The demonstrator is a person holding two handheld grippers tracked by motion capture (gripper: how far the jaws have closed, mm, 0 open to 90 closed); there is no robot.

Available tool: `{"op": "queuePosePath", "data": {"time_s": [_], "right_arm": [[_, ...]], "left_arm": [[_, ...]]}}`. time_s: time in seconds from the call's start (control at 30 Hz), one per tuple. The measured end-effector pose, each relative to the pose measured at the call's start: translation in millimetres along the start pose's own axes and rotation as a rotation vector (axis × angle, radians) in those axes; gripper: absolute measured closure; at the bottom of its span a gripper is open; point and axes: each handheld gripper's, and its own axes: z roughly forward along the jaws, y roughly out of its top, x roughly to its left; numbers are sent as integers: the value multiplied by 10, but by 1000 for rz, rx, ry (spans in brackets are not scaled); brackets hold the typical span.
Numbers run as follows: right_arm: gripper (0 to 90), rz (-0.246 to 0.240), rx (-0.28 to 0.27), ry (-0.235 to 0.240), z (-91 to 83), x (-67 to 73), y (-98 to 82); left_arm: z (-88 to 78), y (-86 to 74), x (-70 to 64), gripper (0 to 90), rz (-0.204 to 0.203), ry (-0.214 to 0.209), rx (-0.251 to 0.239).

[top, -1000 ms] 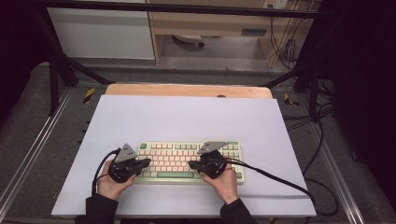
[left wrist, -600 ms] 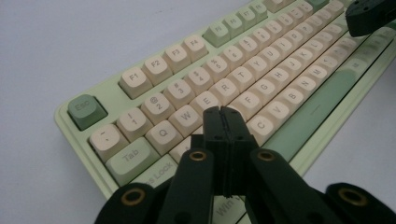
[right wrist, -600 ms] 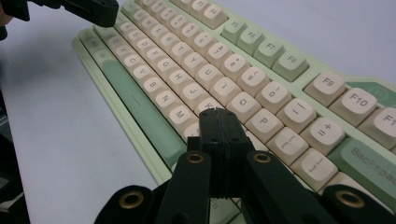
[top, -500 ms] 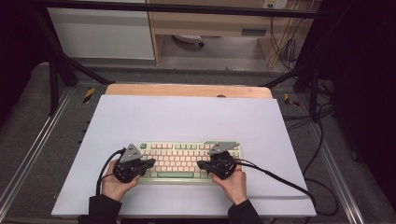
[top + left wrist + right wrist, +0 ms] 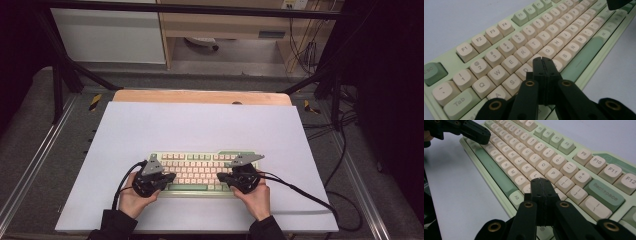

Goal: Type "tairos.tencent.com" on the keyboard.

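A pale green keyboard (image 5: 200, 167) with cream keys lies near the front of the white tabletop (image 5: 200, 125). My left gripper (image 5: 170, 177) hovers over its left half with the jaws pointing right. In the left gripper view the jaws (image 5: 542, 60) are pressed together with nothing between them, just above the D and F keys of the keyboard (image 5: 506, 47). My right gripper (image 5: 220, 176) is over the right half and points left. Its jaws (image 5: 540, 181) are shut and empty, above the keys beside L on the keyboard (image 5: 541, 152). The left gripper (image 5: 475, 131) also shows there at the top left.
A wooden strip (image 5: 200, 96) runs along the table's back edge. Black cables (image 5: 300, 192) trail from the right gripper over the table's right front. Metal frame rails (image 5: 30, 160) flank the table. White surface lies behind the keyboard.
Both hands and their grippers have slid a little to the right along the keyboard. The jaws stay shut and the keyboard has hardly moved.
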Motion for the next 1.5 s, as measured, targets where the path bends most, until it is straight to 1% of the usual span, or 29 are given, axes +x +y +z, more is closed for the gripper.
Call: {"op": "queuePosePath", "data": {"time_s": [0.23,0.7,0.93,1.2,1.5], "right_arm": [[900,9,-8,1,-25,-9,-20],[900,4,-2,0,-14,-12,-34],[900,8,-3,0,-7,-17,-44],[900,10,-3,2,-19,-27,-49],[900,9,-3,2,-15,-29,-52]], "left_arm": [[64,14,-48,896,16,-8,15],[88,-14,-30,897,17,-8,20],[26,-4,-36,897,25,-4,13],[-76,-24,24,897,7,3,-3],[-157,-1,79,897,-6,14,-15]]}}
